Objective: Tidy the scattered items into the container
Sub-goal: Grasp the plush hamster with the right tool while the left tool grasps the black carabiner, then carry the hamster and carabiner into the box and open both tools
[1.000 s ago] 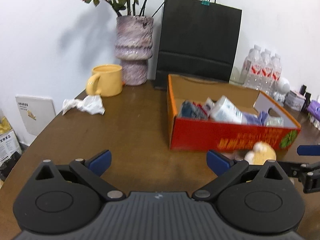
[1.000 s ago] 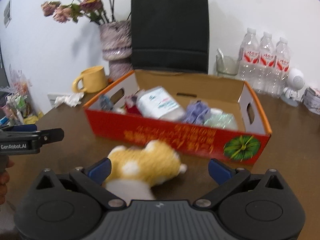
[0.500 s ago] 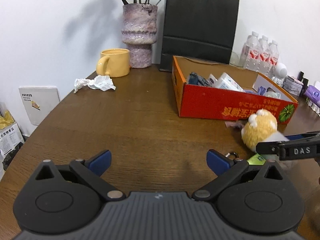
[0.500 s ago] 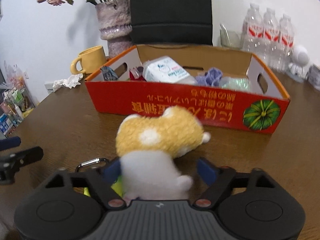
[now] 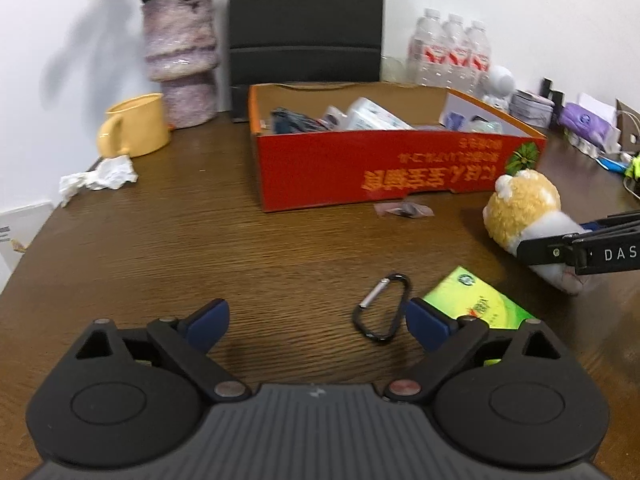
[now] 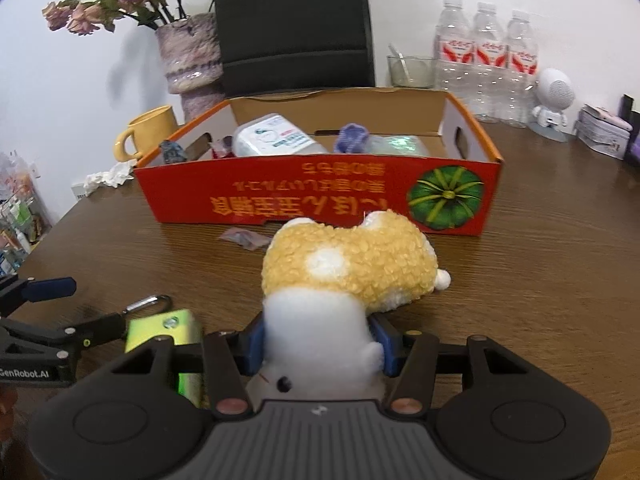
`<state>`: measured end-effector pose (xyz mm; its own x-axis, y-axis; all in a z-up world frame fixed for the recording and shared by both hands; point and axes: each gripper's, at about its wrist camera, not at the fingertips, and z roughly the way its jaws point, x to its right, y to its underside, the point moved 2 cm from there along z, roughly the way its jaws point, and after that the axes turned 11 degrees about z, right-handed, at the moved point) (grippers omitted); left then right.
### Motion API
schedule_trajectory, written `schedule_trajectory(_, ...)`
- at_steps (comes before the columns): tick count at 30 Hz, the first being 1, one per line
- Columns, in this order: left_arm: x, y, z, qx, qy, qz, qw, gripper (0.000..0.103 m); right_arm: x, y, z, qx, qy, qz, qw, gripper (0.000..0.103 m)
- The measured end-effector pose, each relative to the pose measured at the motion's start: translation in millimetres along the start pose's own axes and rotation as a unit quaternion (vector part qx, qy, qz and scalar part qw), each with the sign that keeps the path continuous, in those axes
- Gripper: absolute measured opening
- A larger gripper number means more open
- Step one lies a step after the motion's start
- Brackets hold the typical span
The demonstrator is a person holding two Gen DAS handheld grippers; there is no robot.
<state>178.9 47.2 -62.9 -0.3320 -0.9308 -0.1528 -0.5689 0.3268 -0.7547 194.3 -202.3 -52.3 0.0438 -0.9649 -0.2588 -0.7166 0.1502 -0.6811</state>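
Note:
A yellow and white plush toy [image 6: 348, 264] lies on the brown table in front of the red cardboard box [image 6: 280, 196]. My right gripper [image 6: 320, 344] is closing, and its blue pads press on both sides of the toy's white body. In the left wrist view the same toy [image 5: 520, 208] shows at the right, with a black finger [image 5: 560, 250] of the right gripper across it. My left gripper [image 5: 316, 318] stands wide, jaws closing slightly, low over the table. A black carabiner [image 5: 382, 308] lies between its fingers, near the right one. A green packet [image 5: 480, 304] lies just beyond that finger.
A small pinkish wrapper [image 5: 402, 210] lies by the box's front wall. The box holds several items. A yellow mug [image 5: 134, 126], crumpled tissue [image 5: 100, 176], vase [image 5: 180, 56], black bag [image 5: 304, 20] and water bottles [image 5: 448, 52] stand behind. The table edge curves at the left.
Both grippers sank toward the table. The right jaws narrowed from wide apart onto the plush toy's white body. The carabiner and green packet came into the left wrist view.

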Motion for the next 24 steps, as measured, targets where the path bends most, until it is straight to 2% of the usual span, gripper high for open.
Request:
schedule_trajectory(2, 5, -3, 5, -0.006, 0.005, 0.009, 0.9999, 0.089, 4, 0, -2, 0.001, 0.000, 0.003, 1.000, 0.052)
schedule_trajectory(6, 11, -6, 16, -0.007, 0.015, 0.015, 0.9997, 0.083, 10, 2, -5, 0.004, -0.001, 0.007, 1.000, 0.052)
schedule_trajectory(7, 12, -8, 16, -0.005, 0.019, 0.017, 0.9997, 0.075, 11, 2, -6, 0.004, -0.002, 0.007, 1.000, 0.052)
schedule_trajectory(9, 16, -10, 14, -0.001, 0.029, 0.025, 0.9993, 0.049, 12, 3, -7, 0.006, -0.004, 0.006, 1.000, 0.052)
schedule_trajectory(10, 18, -12, 13, -0.001, 0.032, 0.026, 0.9991, 0.027, 11, 3, -8, 0.007, -0.006, 0.005, 1.000, 0.051)
schedule_trajectory(18, 18, -9, -1, 0.012, 0.029, -0.005, 0.9995, 0.026, 10, 1, -21, 0.025, -0.019, -0.002, 0.999, 0.049)
schedule_trajectory(24, 19, -18, -19, 0.038, 0.019, -0.005, 0.9991, 0.026, 10, -1, -30, 0.041, -0.024, -0.003, 0.999, 0.049)
